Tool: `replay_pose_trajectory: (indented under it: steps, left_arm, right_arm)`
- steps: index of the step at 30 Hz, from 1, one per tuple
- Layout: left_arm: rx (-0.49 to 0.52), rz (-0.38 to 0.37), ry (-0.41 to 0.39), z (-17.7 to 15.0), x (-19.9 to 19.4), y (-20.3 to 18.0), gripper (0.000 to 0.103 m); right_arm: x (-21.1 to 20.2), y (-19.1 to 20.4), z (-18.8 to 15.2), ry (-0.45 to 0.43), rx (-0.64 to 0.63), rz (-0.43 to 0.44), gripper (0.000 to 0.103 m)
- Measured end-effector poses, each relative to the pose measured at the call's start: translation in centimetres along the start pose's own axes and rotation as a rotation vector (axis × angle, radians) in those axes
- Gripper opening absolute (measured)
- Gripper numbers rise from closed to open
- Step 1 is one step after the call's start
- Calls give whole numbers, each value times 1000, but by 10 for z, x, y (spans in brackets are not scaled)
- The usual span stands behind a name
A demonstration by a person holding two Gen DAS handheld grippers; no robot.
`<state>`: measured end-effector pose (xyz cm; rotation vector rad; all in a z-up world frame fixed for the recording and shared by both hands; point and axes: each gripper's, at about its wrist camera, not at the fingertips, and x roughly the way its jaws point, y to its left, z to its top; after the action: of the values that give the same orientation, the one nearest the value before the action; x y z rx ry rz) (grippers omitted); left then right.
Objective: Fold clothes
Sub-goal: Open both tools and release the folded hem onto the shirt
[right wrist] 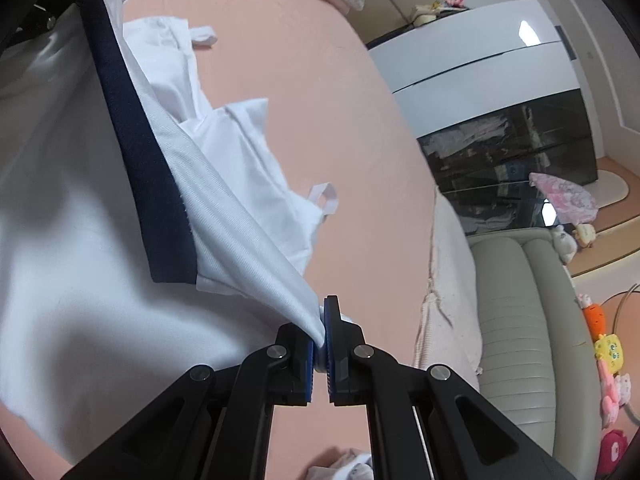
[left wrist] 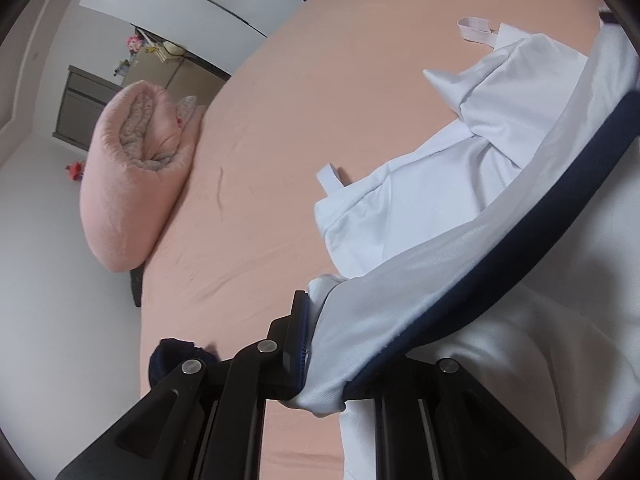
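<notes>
White garment [left wrist: 460, 264] hides the left gripper's [left wrist: 316, 344] right finger.

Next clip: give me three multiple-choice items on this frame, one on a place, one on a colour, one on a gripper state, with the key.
1. Where does the rolled pink quilt lie?
A. at the edge of the bed sheet
B. on the sofa
C. on the floor

2. What colour is the band on the white garment?
A. red
B. navy
C. green

3. How does the right gripper stand?
A. wide open
B. shut on nothing
C. shut on the garment's edge

Key: 1 A, it rests at the sheet's border; 2 B, a dark blue strip crosses the cloth; 3 C, white fabric is pinched between the pads.
</notes>
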<state>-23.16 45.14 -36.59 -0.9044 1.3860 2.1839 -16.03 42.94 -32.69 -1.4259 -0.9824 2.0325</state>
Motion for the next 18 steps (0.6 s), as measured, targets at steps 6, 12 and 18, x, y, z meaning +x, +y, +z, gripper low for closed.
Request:
replay_pose_trajectory:
  steps: [6,12,18]
  left_arm:
    - [-60,-118,74,5,12,6,12]
    - [-156,-192,54,8,8,20,19]
    - [-295,-252,46,7,12,43,62]
  right_arm:
    - [6,7,0,24,-23,6,5]
    - [9,6,2,23,4,-10,65]
    - [13,-2,4,30,71,51,66]
